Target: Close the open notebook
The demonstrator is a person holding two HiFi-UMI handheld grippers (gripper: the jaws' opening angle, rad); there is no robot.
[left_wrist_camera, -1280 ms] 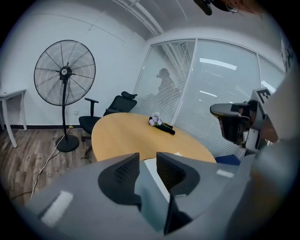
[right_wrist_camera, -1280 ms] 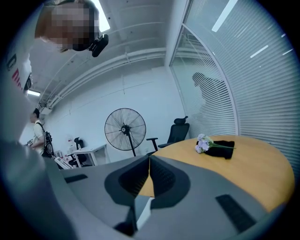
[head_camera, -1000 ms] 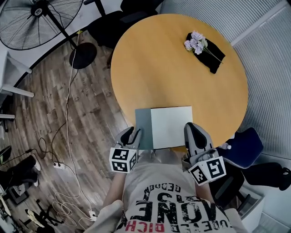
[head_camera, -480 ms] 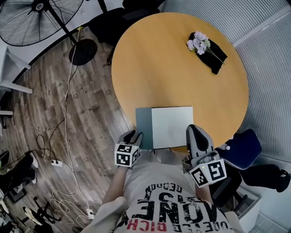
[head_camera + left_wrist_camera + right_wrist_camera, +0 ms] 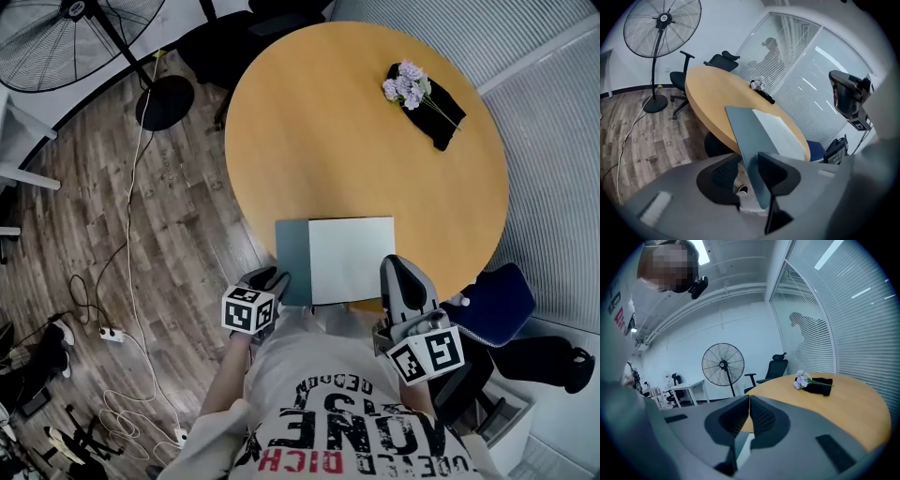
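Note:
The open notebook lies at the near edge of the round orange table point(image 5: 328, 131), its grey-blue cover point(image 5: 292, 258) to the left and a white page point(image 5: 352, 255) to the right. My left gripper point(image 5: 269, 279) sits at the cover's near left corner. In the left gripper view the cover point(image 5: 745, 133) runs between the jaws of the left gripper point(image 5: 747, 176), which have just been opening and stand open. The right gripper point(image 5: 397, 270) hovers at the page's near right corner; in the right gripper view the right gripper point(image 5: 749, 398) shows its tips meeting, shut on nothing.
A bunch of lilac flowers point(image 5: 405, 86) on a black cloth point(image 5: 439, 120) lies at the table's far right. A standing fan point(image 5: 56, 37) and cables point(image 5: 131, 281) are on the wood floor to the left. A blue chair point(image 5: 489, 305) stands at right.
The left gripper has sunk and tipped further downward at the notebook's left near corner. The right gripper and the notebook have stayed where they were.

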